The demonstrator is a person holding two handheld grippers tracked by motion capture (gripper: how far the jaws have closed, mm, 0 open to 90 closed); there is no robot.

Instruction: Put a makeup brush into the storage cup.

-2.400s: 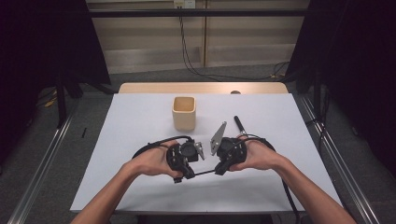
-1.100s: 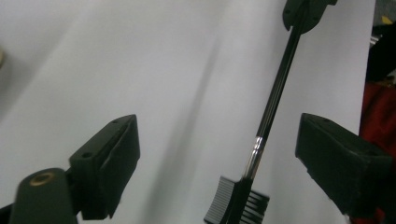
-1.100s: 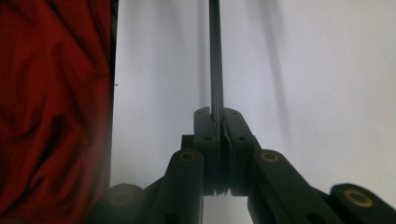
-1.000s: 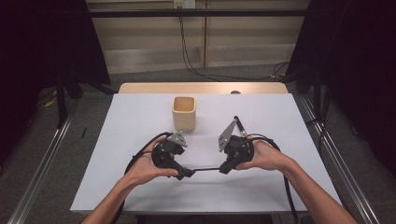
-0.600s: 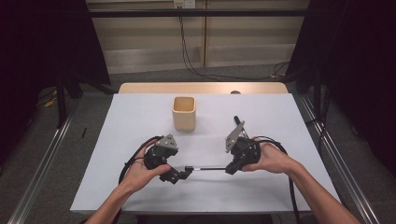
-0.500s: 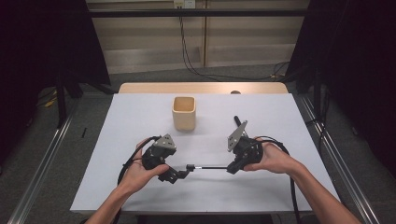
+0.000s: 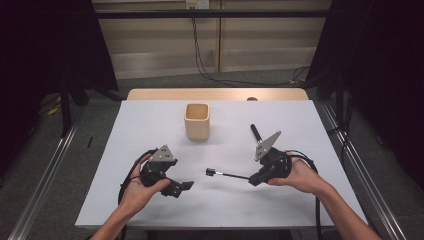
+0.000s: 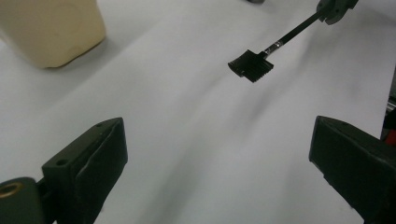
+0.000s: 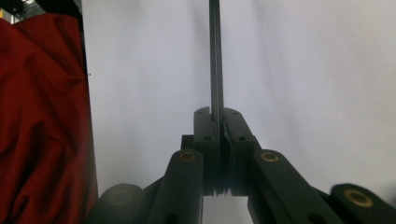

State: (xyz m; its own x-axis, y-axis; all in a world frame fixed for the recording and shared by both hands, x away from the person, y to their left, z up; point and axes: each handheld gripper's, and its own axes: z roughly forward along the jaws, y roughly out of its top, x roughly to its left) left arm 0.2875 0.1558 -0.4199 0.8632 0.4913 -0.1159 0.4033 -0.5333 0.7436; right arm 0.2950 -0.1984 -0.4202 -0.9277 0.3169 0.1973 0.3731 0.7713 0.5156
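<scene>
Your right gripper [image 7: 254,180]: clenched on thin black brush [image 7: 227,175] with square head | your left gripper [image 7: 186,186]: released, empty | beige square cup [image 7: 197,121]: well apart, on white table [image 7: 300,125]

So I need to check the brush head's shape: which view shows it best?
The left gripper view: the brush head sits close, bristles visible. The high view shows it small; the right gripper view shows its handle.

The table [image 7: 150,130] has a smooth, matt white top with a bare wood strip at its far edge. The cup [image 7: 197,121] looks like matt cream plastic (possibly wood), and the brush [image 8: 261,58] is black with a thin, slightly glossy metal-banded stem.
</scene>
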